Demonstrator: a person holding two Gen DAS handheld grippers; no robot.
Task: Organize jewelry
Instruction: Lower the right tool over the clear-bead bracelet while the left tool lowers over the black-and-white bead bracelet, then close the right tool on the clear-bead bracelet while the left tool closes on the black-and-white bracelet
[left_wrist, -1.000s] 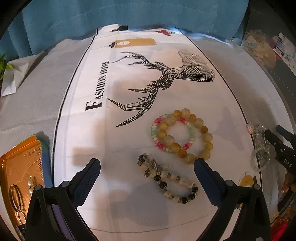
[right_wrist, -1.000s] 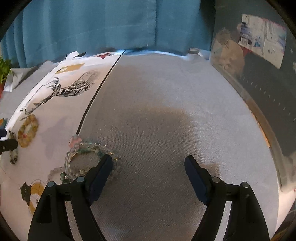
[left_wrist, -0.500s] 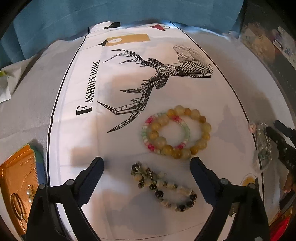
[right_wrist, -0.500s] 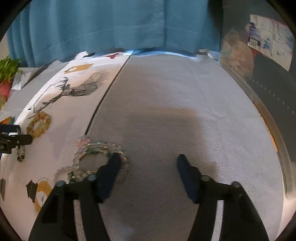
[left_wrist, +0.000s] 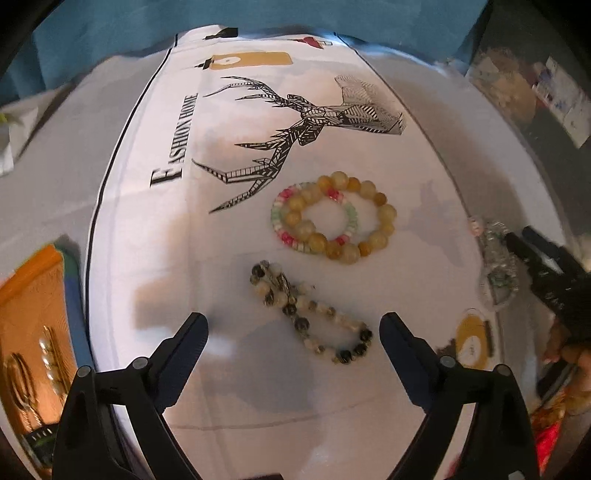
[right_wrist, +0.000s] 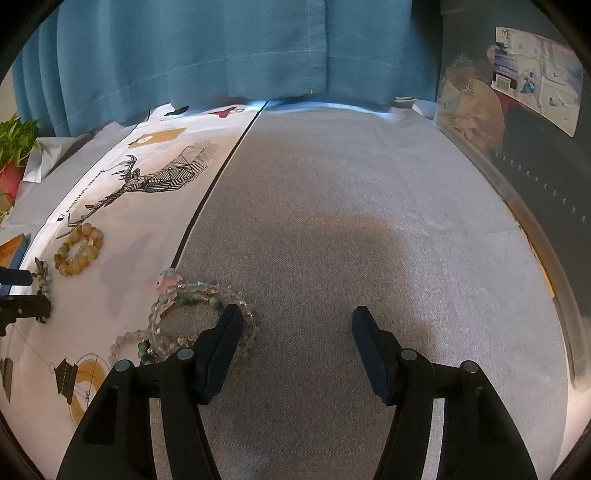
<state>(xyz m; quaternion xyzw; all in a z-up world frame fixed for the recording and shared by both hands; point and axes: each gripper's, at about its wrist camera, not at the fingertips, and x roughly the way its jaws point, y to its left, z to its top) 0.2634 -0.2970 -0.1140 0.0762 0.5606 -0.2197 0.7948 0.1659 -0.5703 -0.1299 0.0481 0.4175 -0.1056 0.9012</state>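
My left gripper (left_wrist: 293, 332) is open and points down at the white printed cloth (left_wrist: 155, 258). A black-and-white bead bracelet (left_wrist: 310, 314) lies twisted between its fingertips, untouched. Just beyond lie a yellow bead bracelet (left_wrist: 369, 221) and a thin pink-green one (left_wrist: 284, 206), overlapping. My right gripper (right_wrist: 295, 332) is open over grey cloth, nothing between its fingers. Its left finger (right_wrist: 221, 339) rests over the right edge of a clear-and-green bead bracelet (right_wrist: 177, 314) with a pink charm. That bracelet (left_wrist: 496, 266) and the right gripper (left_wrist: 535, 254) also show at the right edge of the left wrist view.
A gold tray (left_wrist: 33, 295) holding rings and chains sits at the left edge. Grey cloth (right_wrist: 351, 221) covers the table's right half. A teal curtain (right_wrist: 221, 55) hangs behind. A potted plant (right_wrist: 14, 147) stands far left, and packaged goods (right_wrist: 517, 92) lie at the far right.
My right gripper's jaws have narrowed, and its left finger now lies over the clear bracelet's edge. My left gripper's jaws closed slightly and tipped, so the bracelets sit a little higher in its view.
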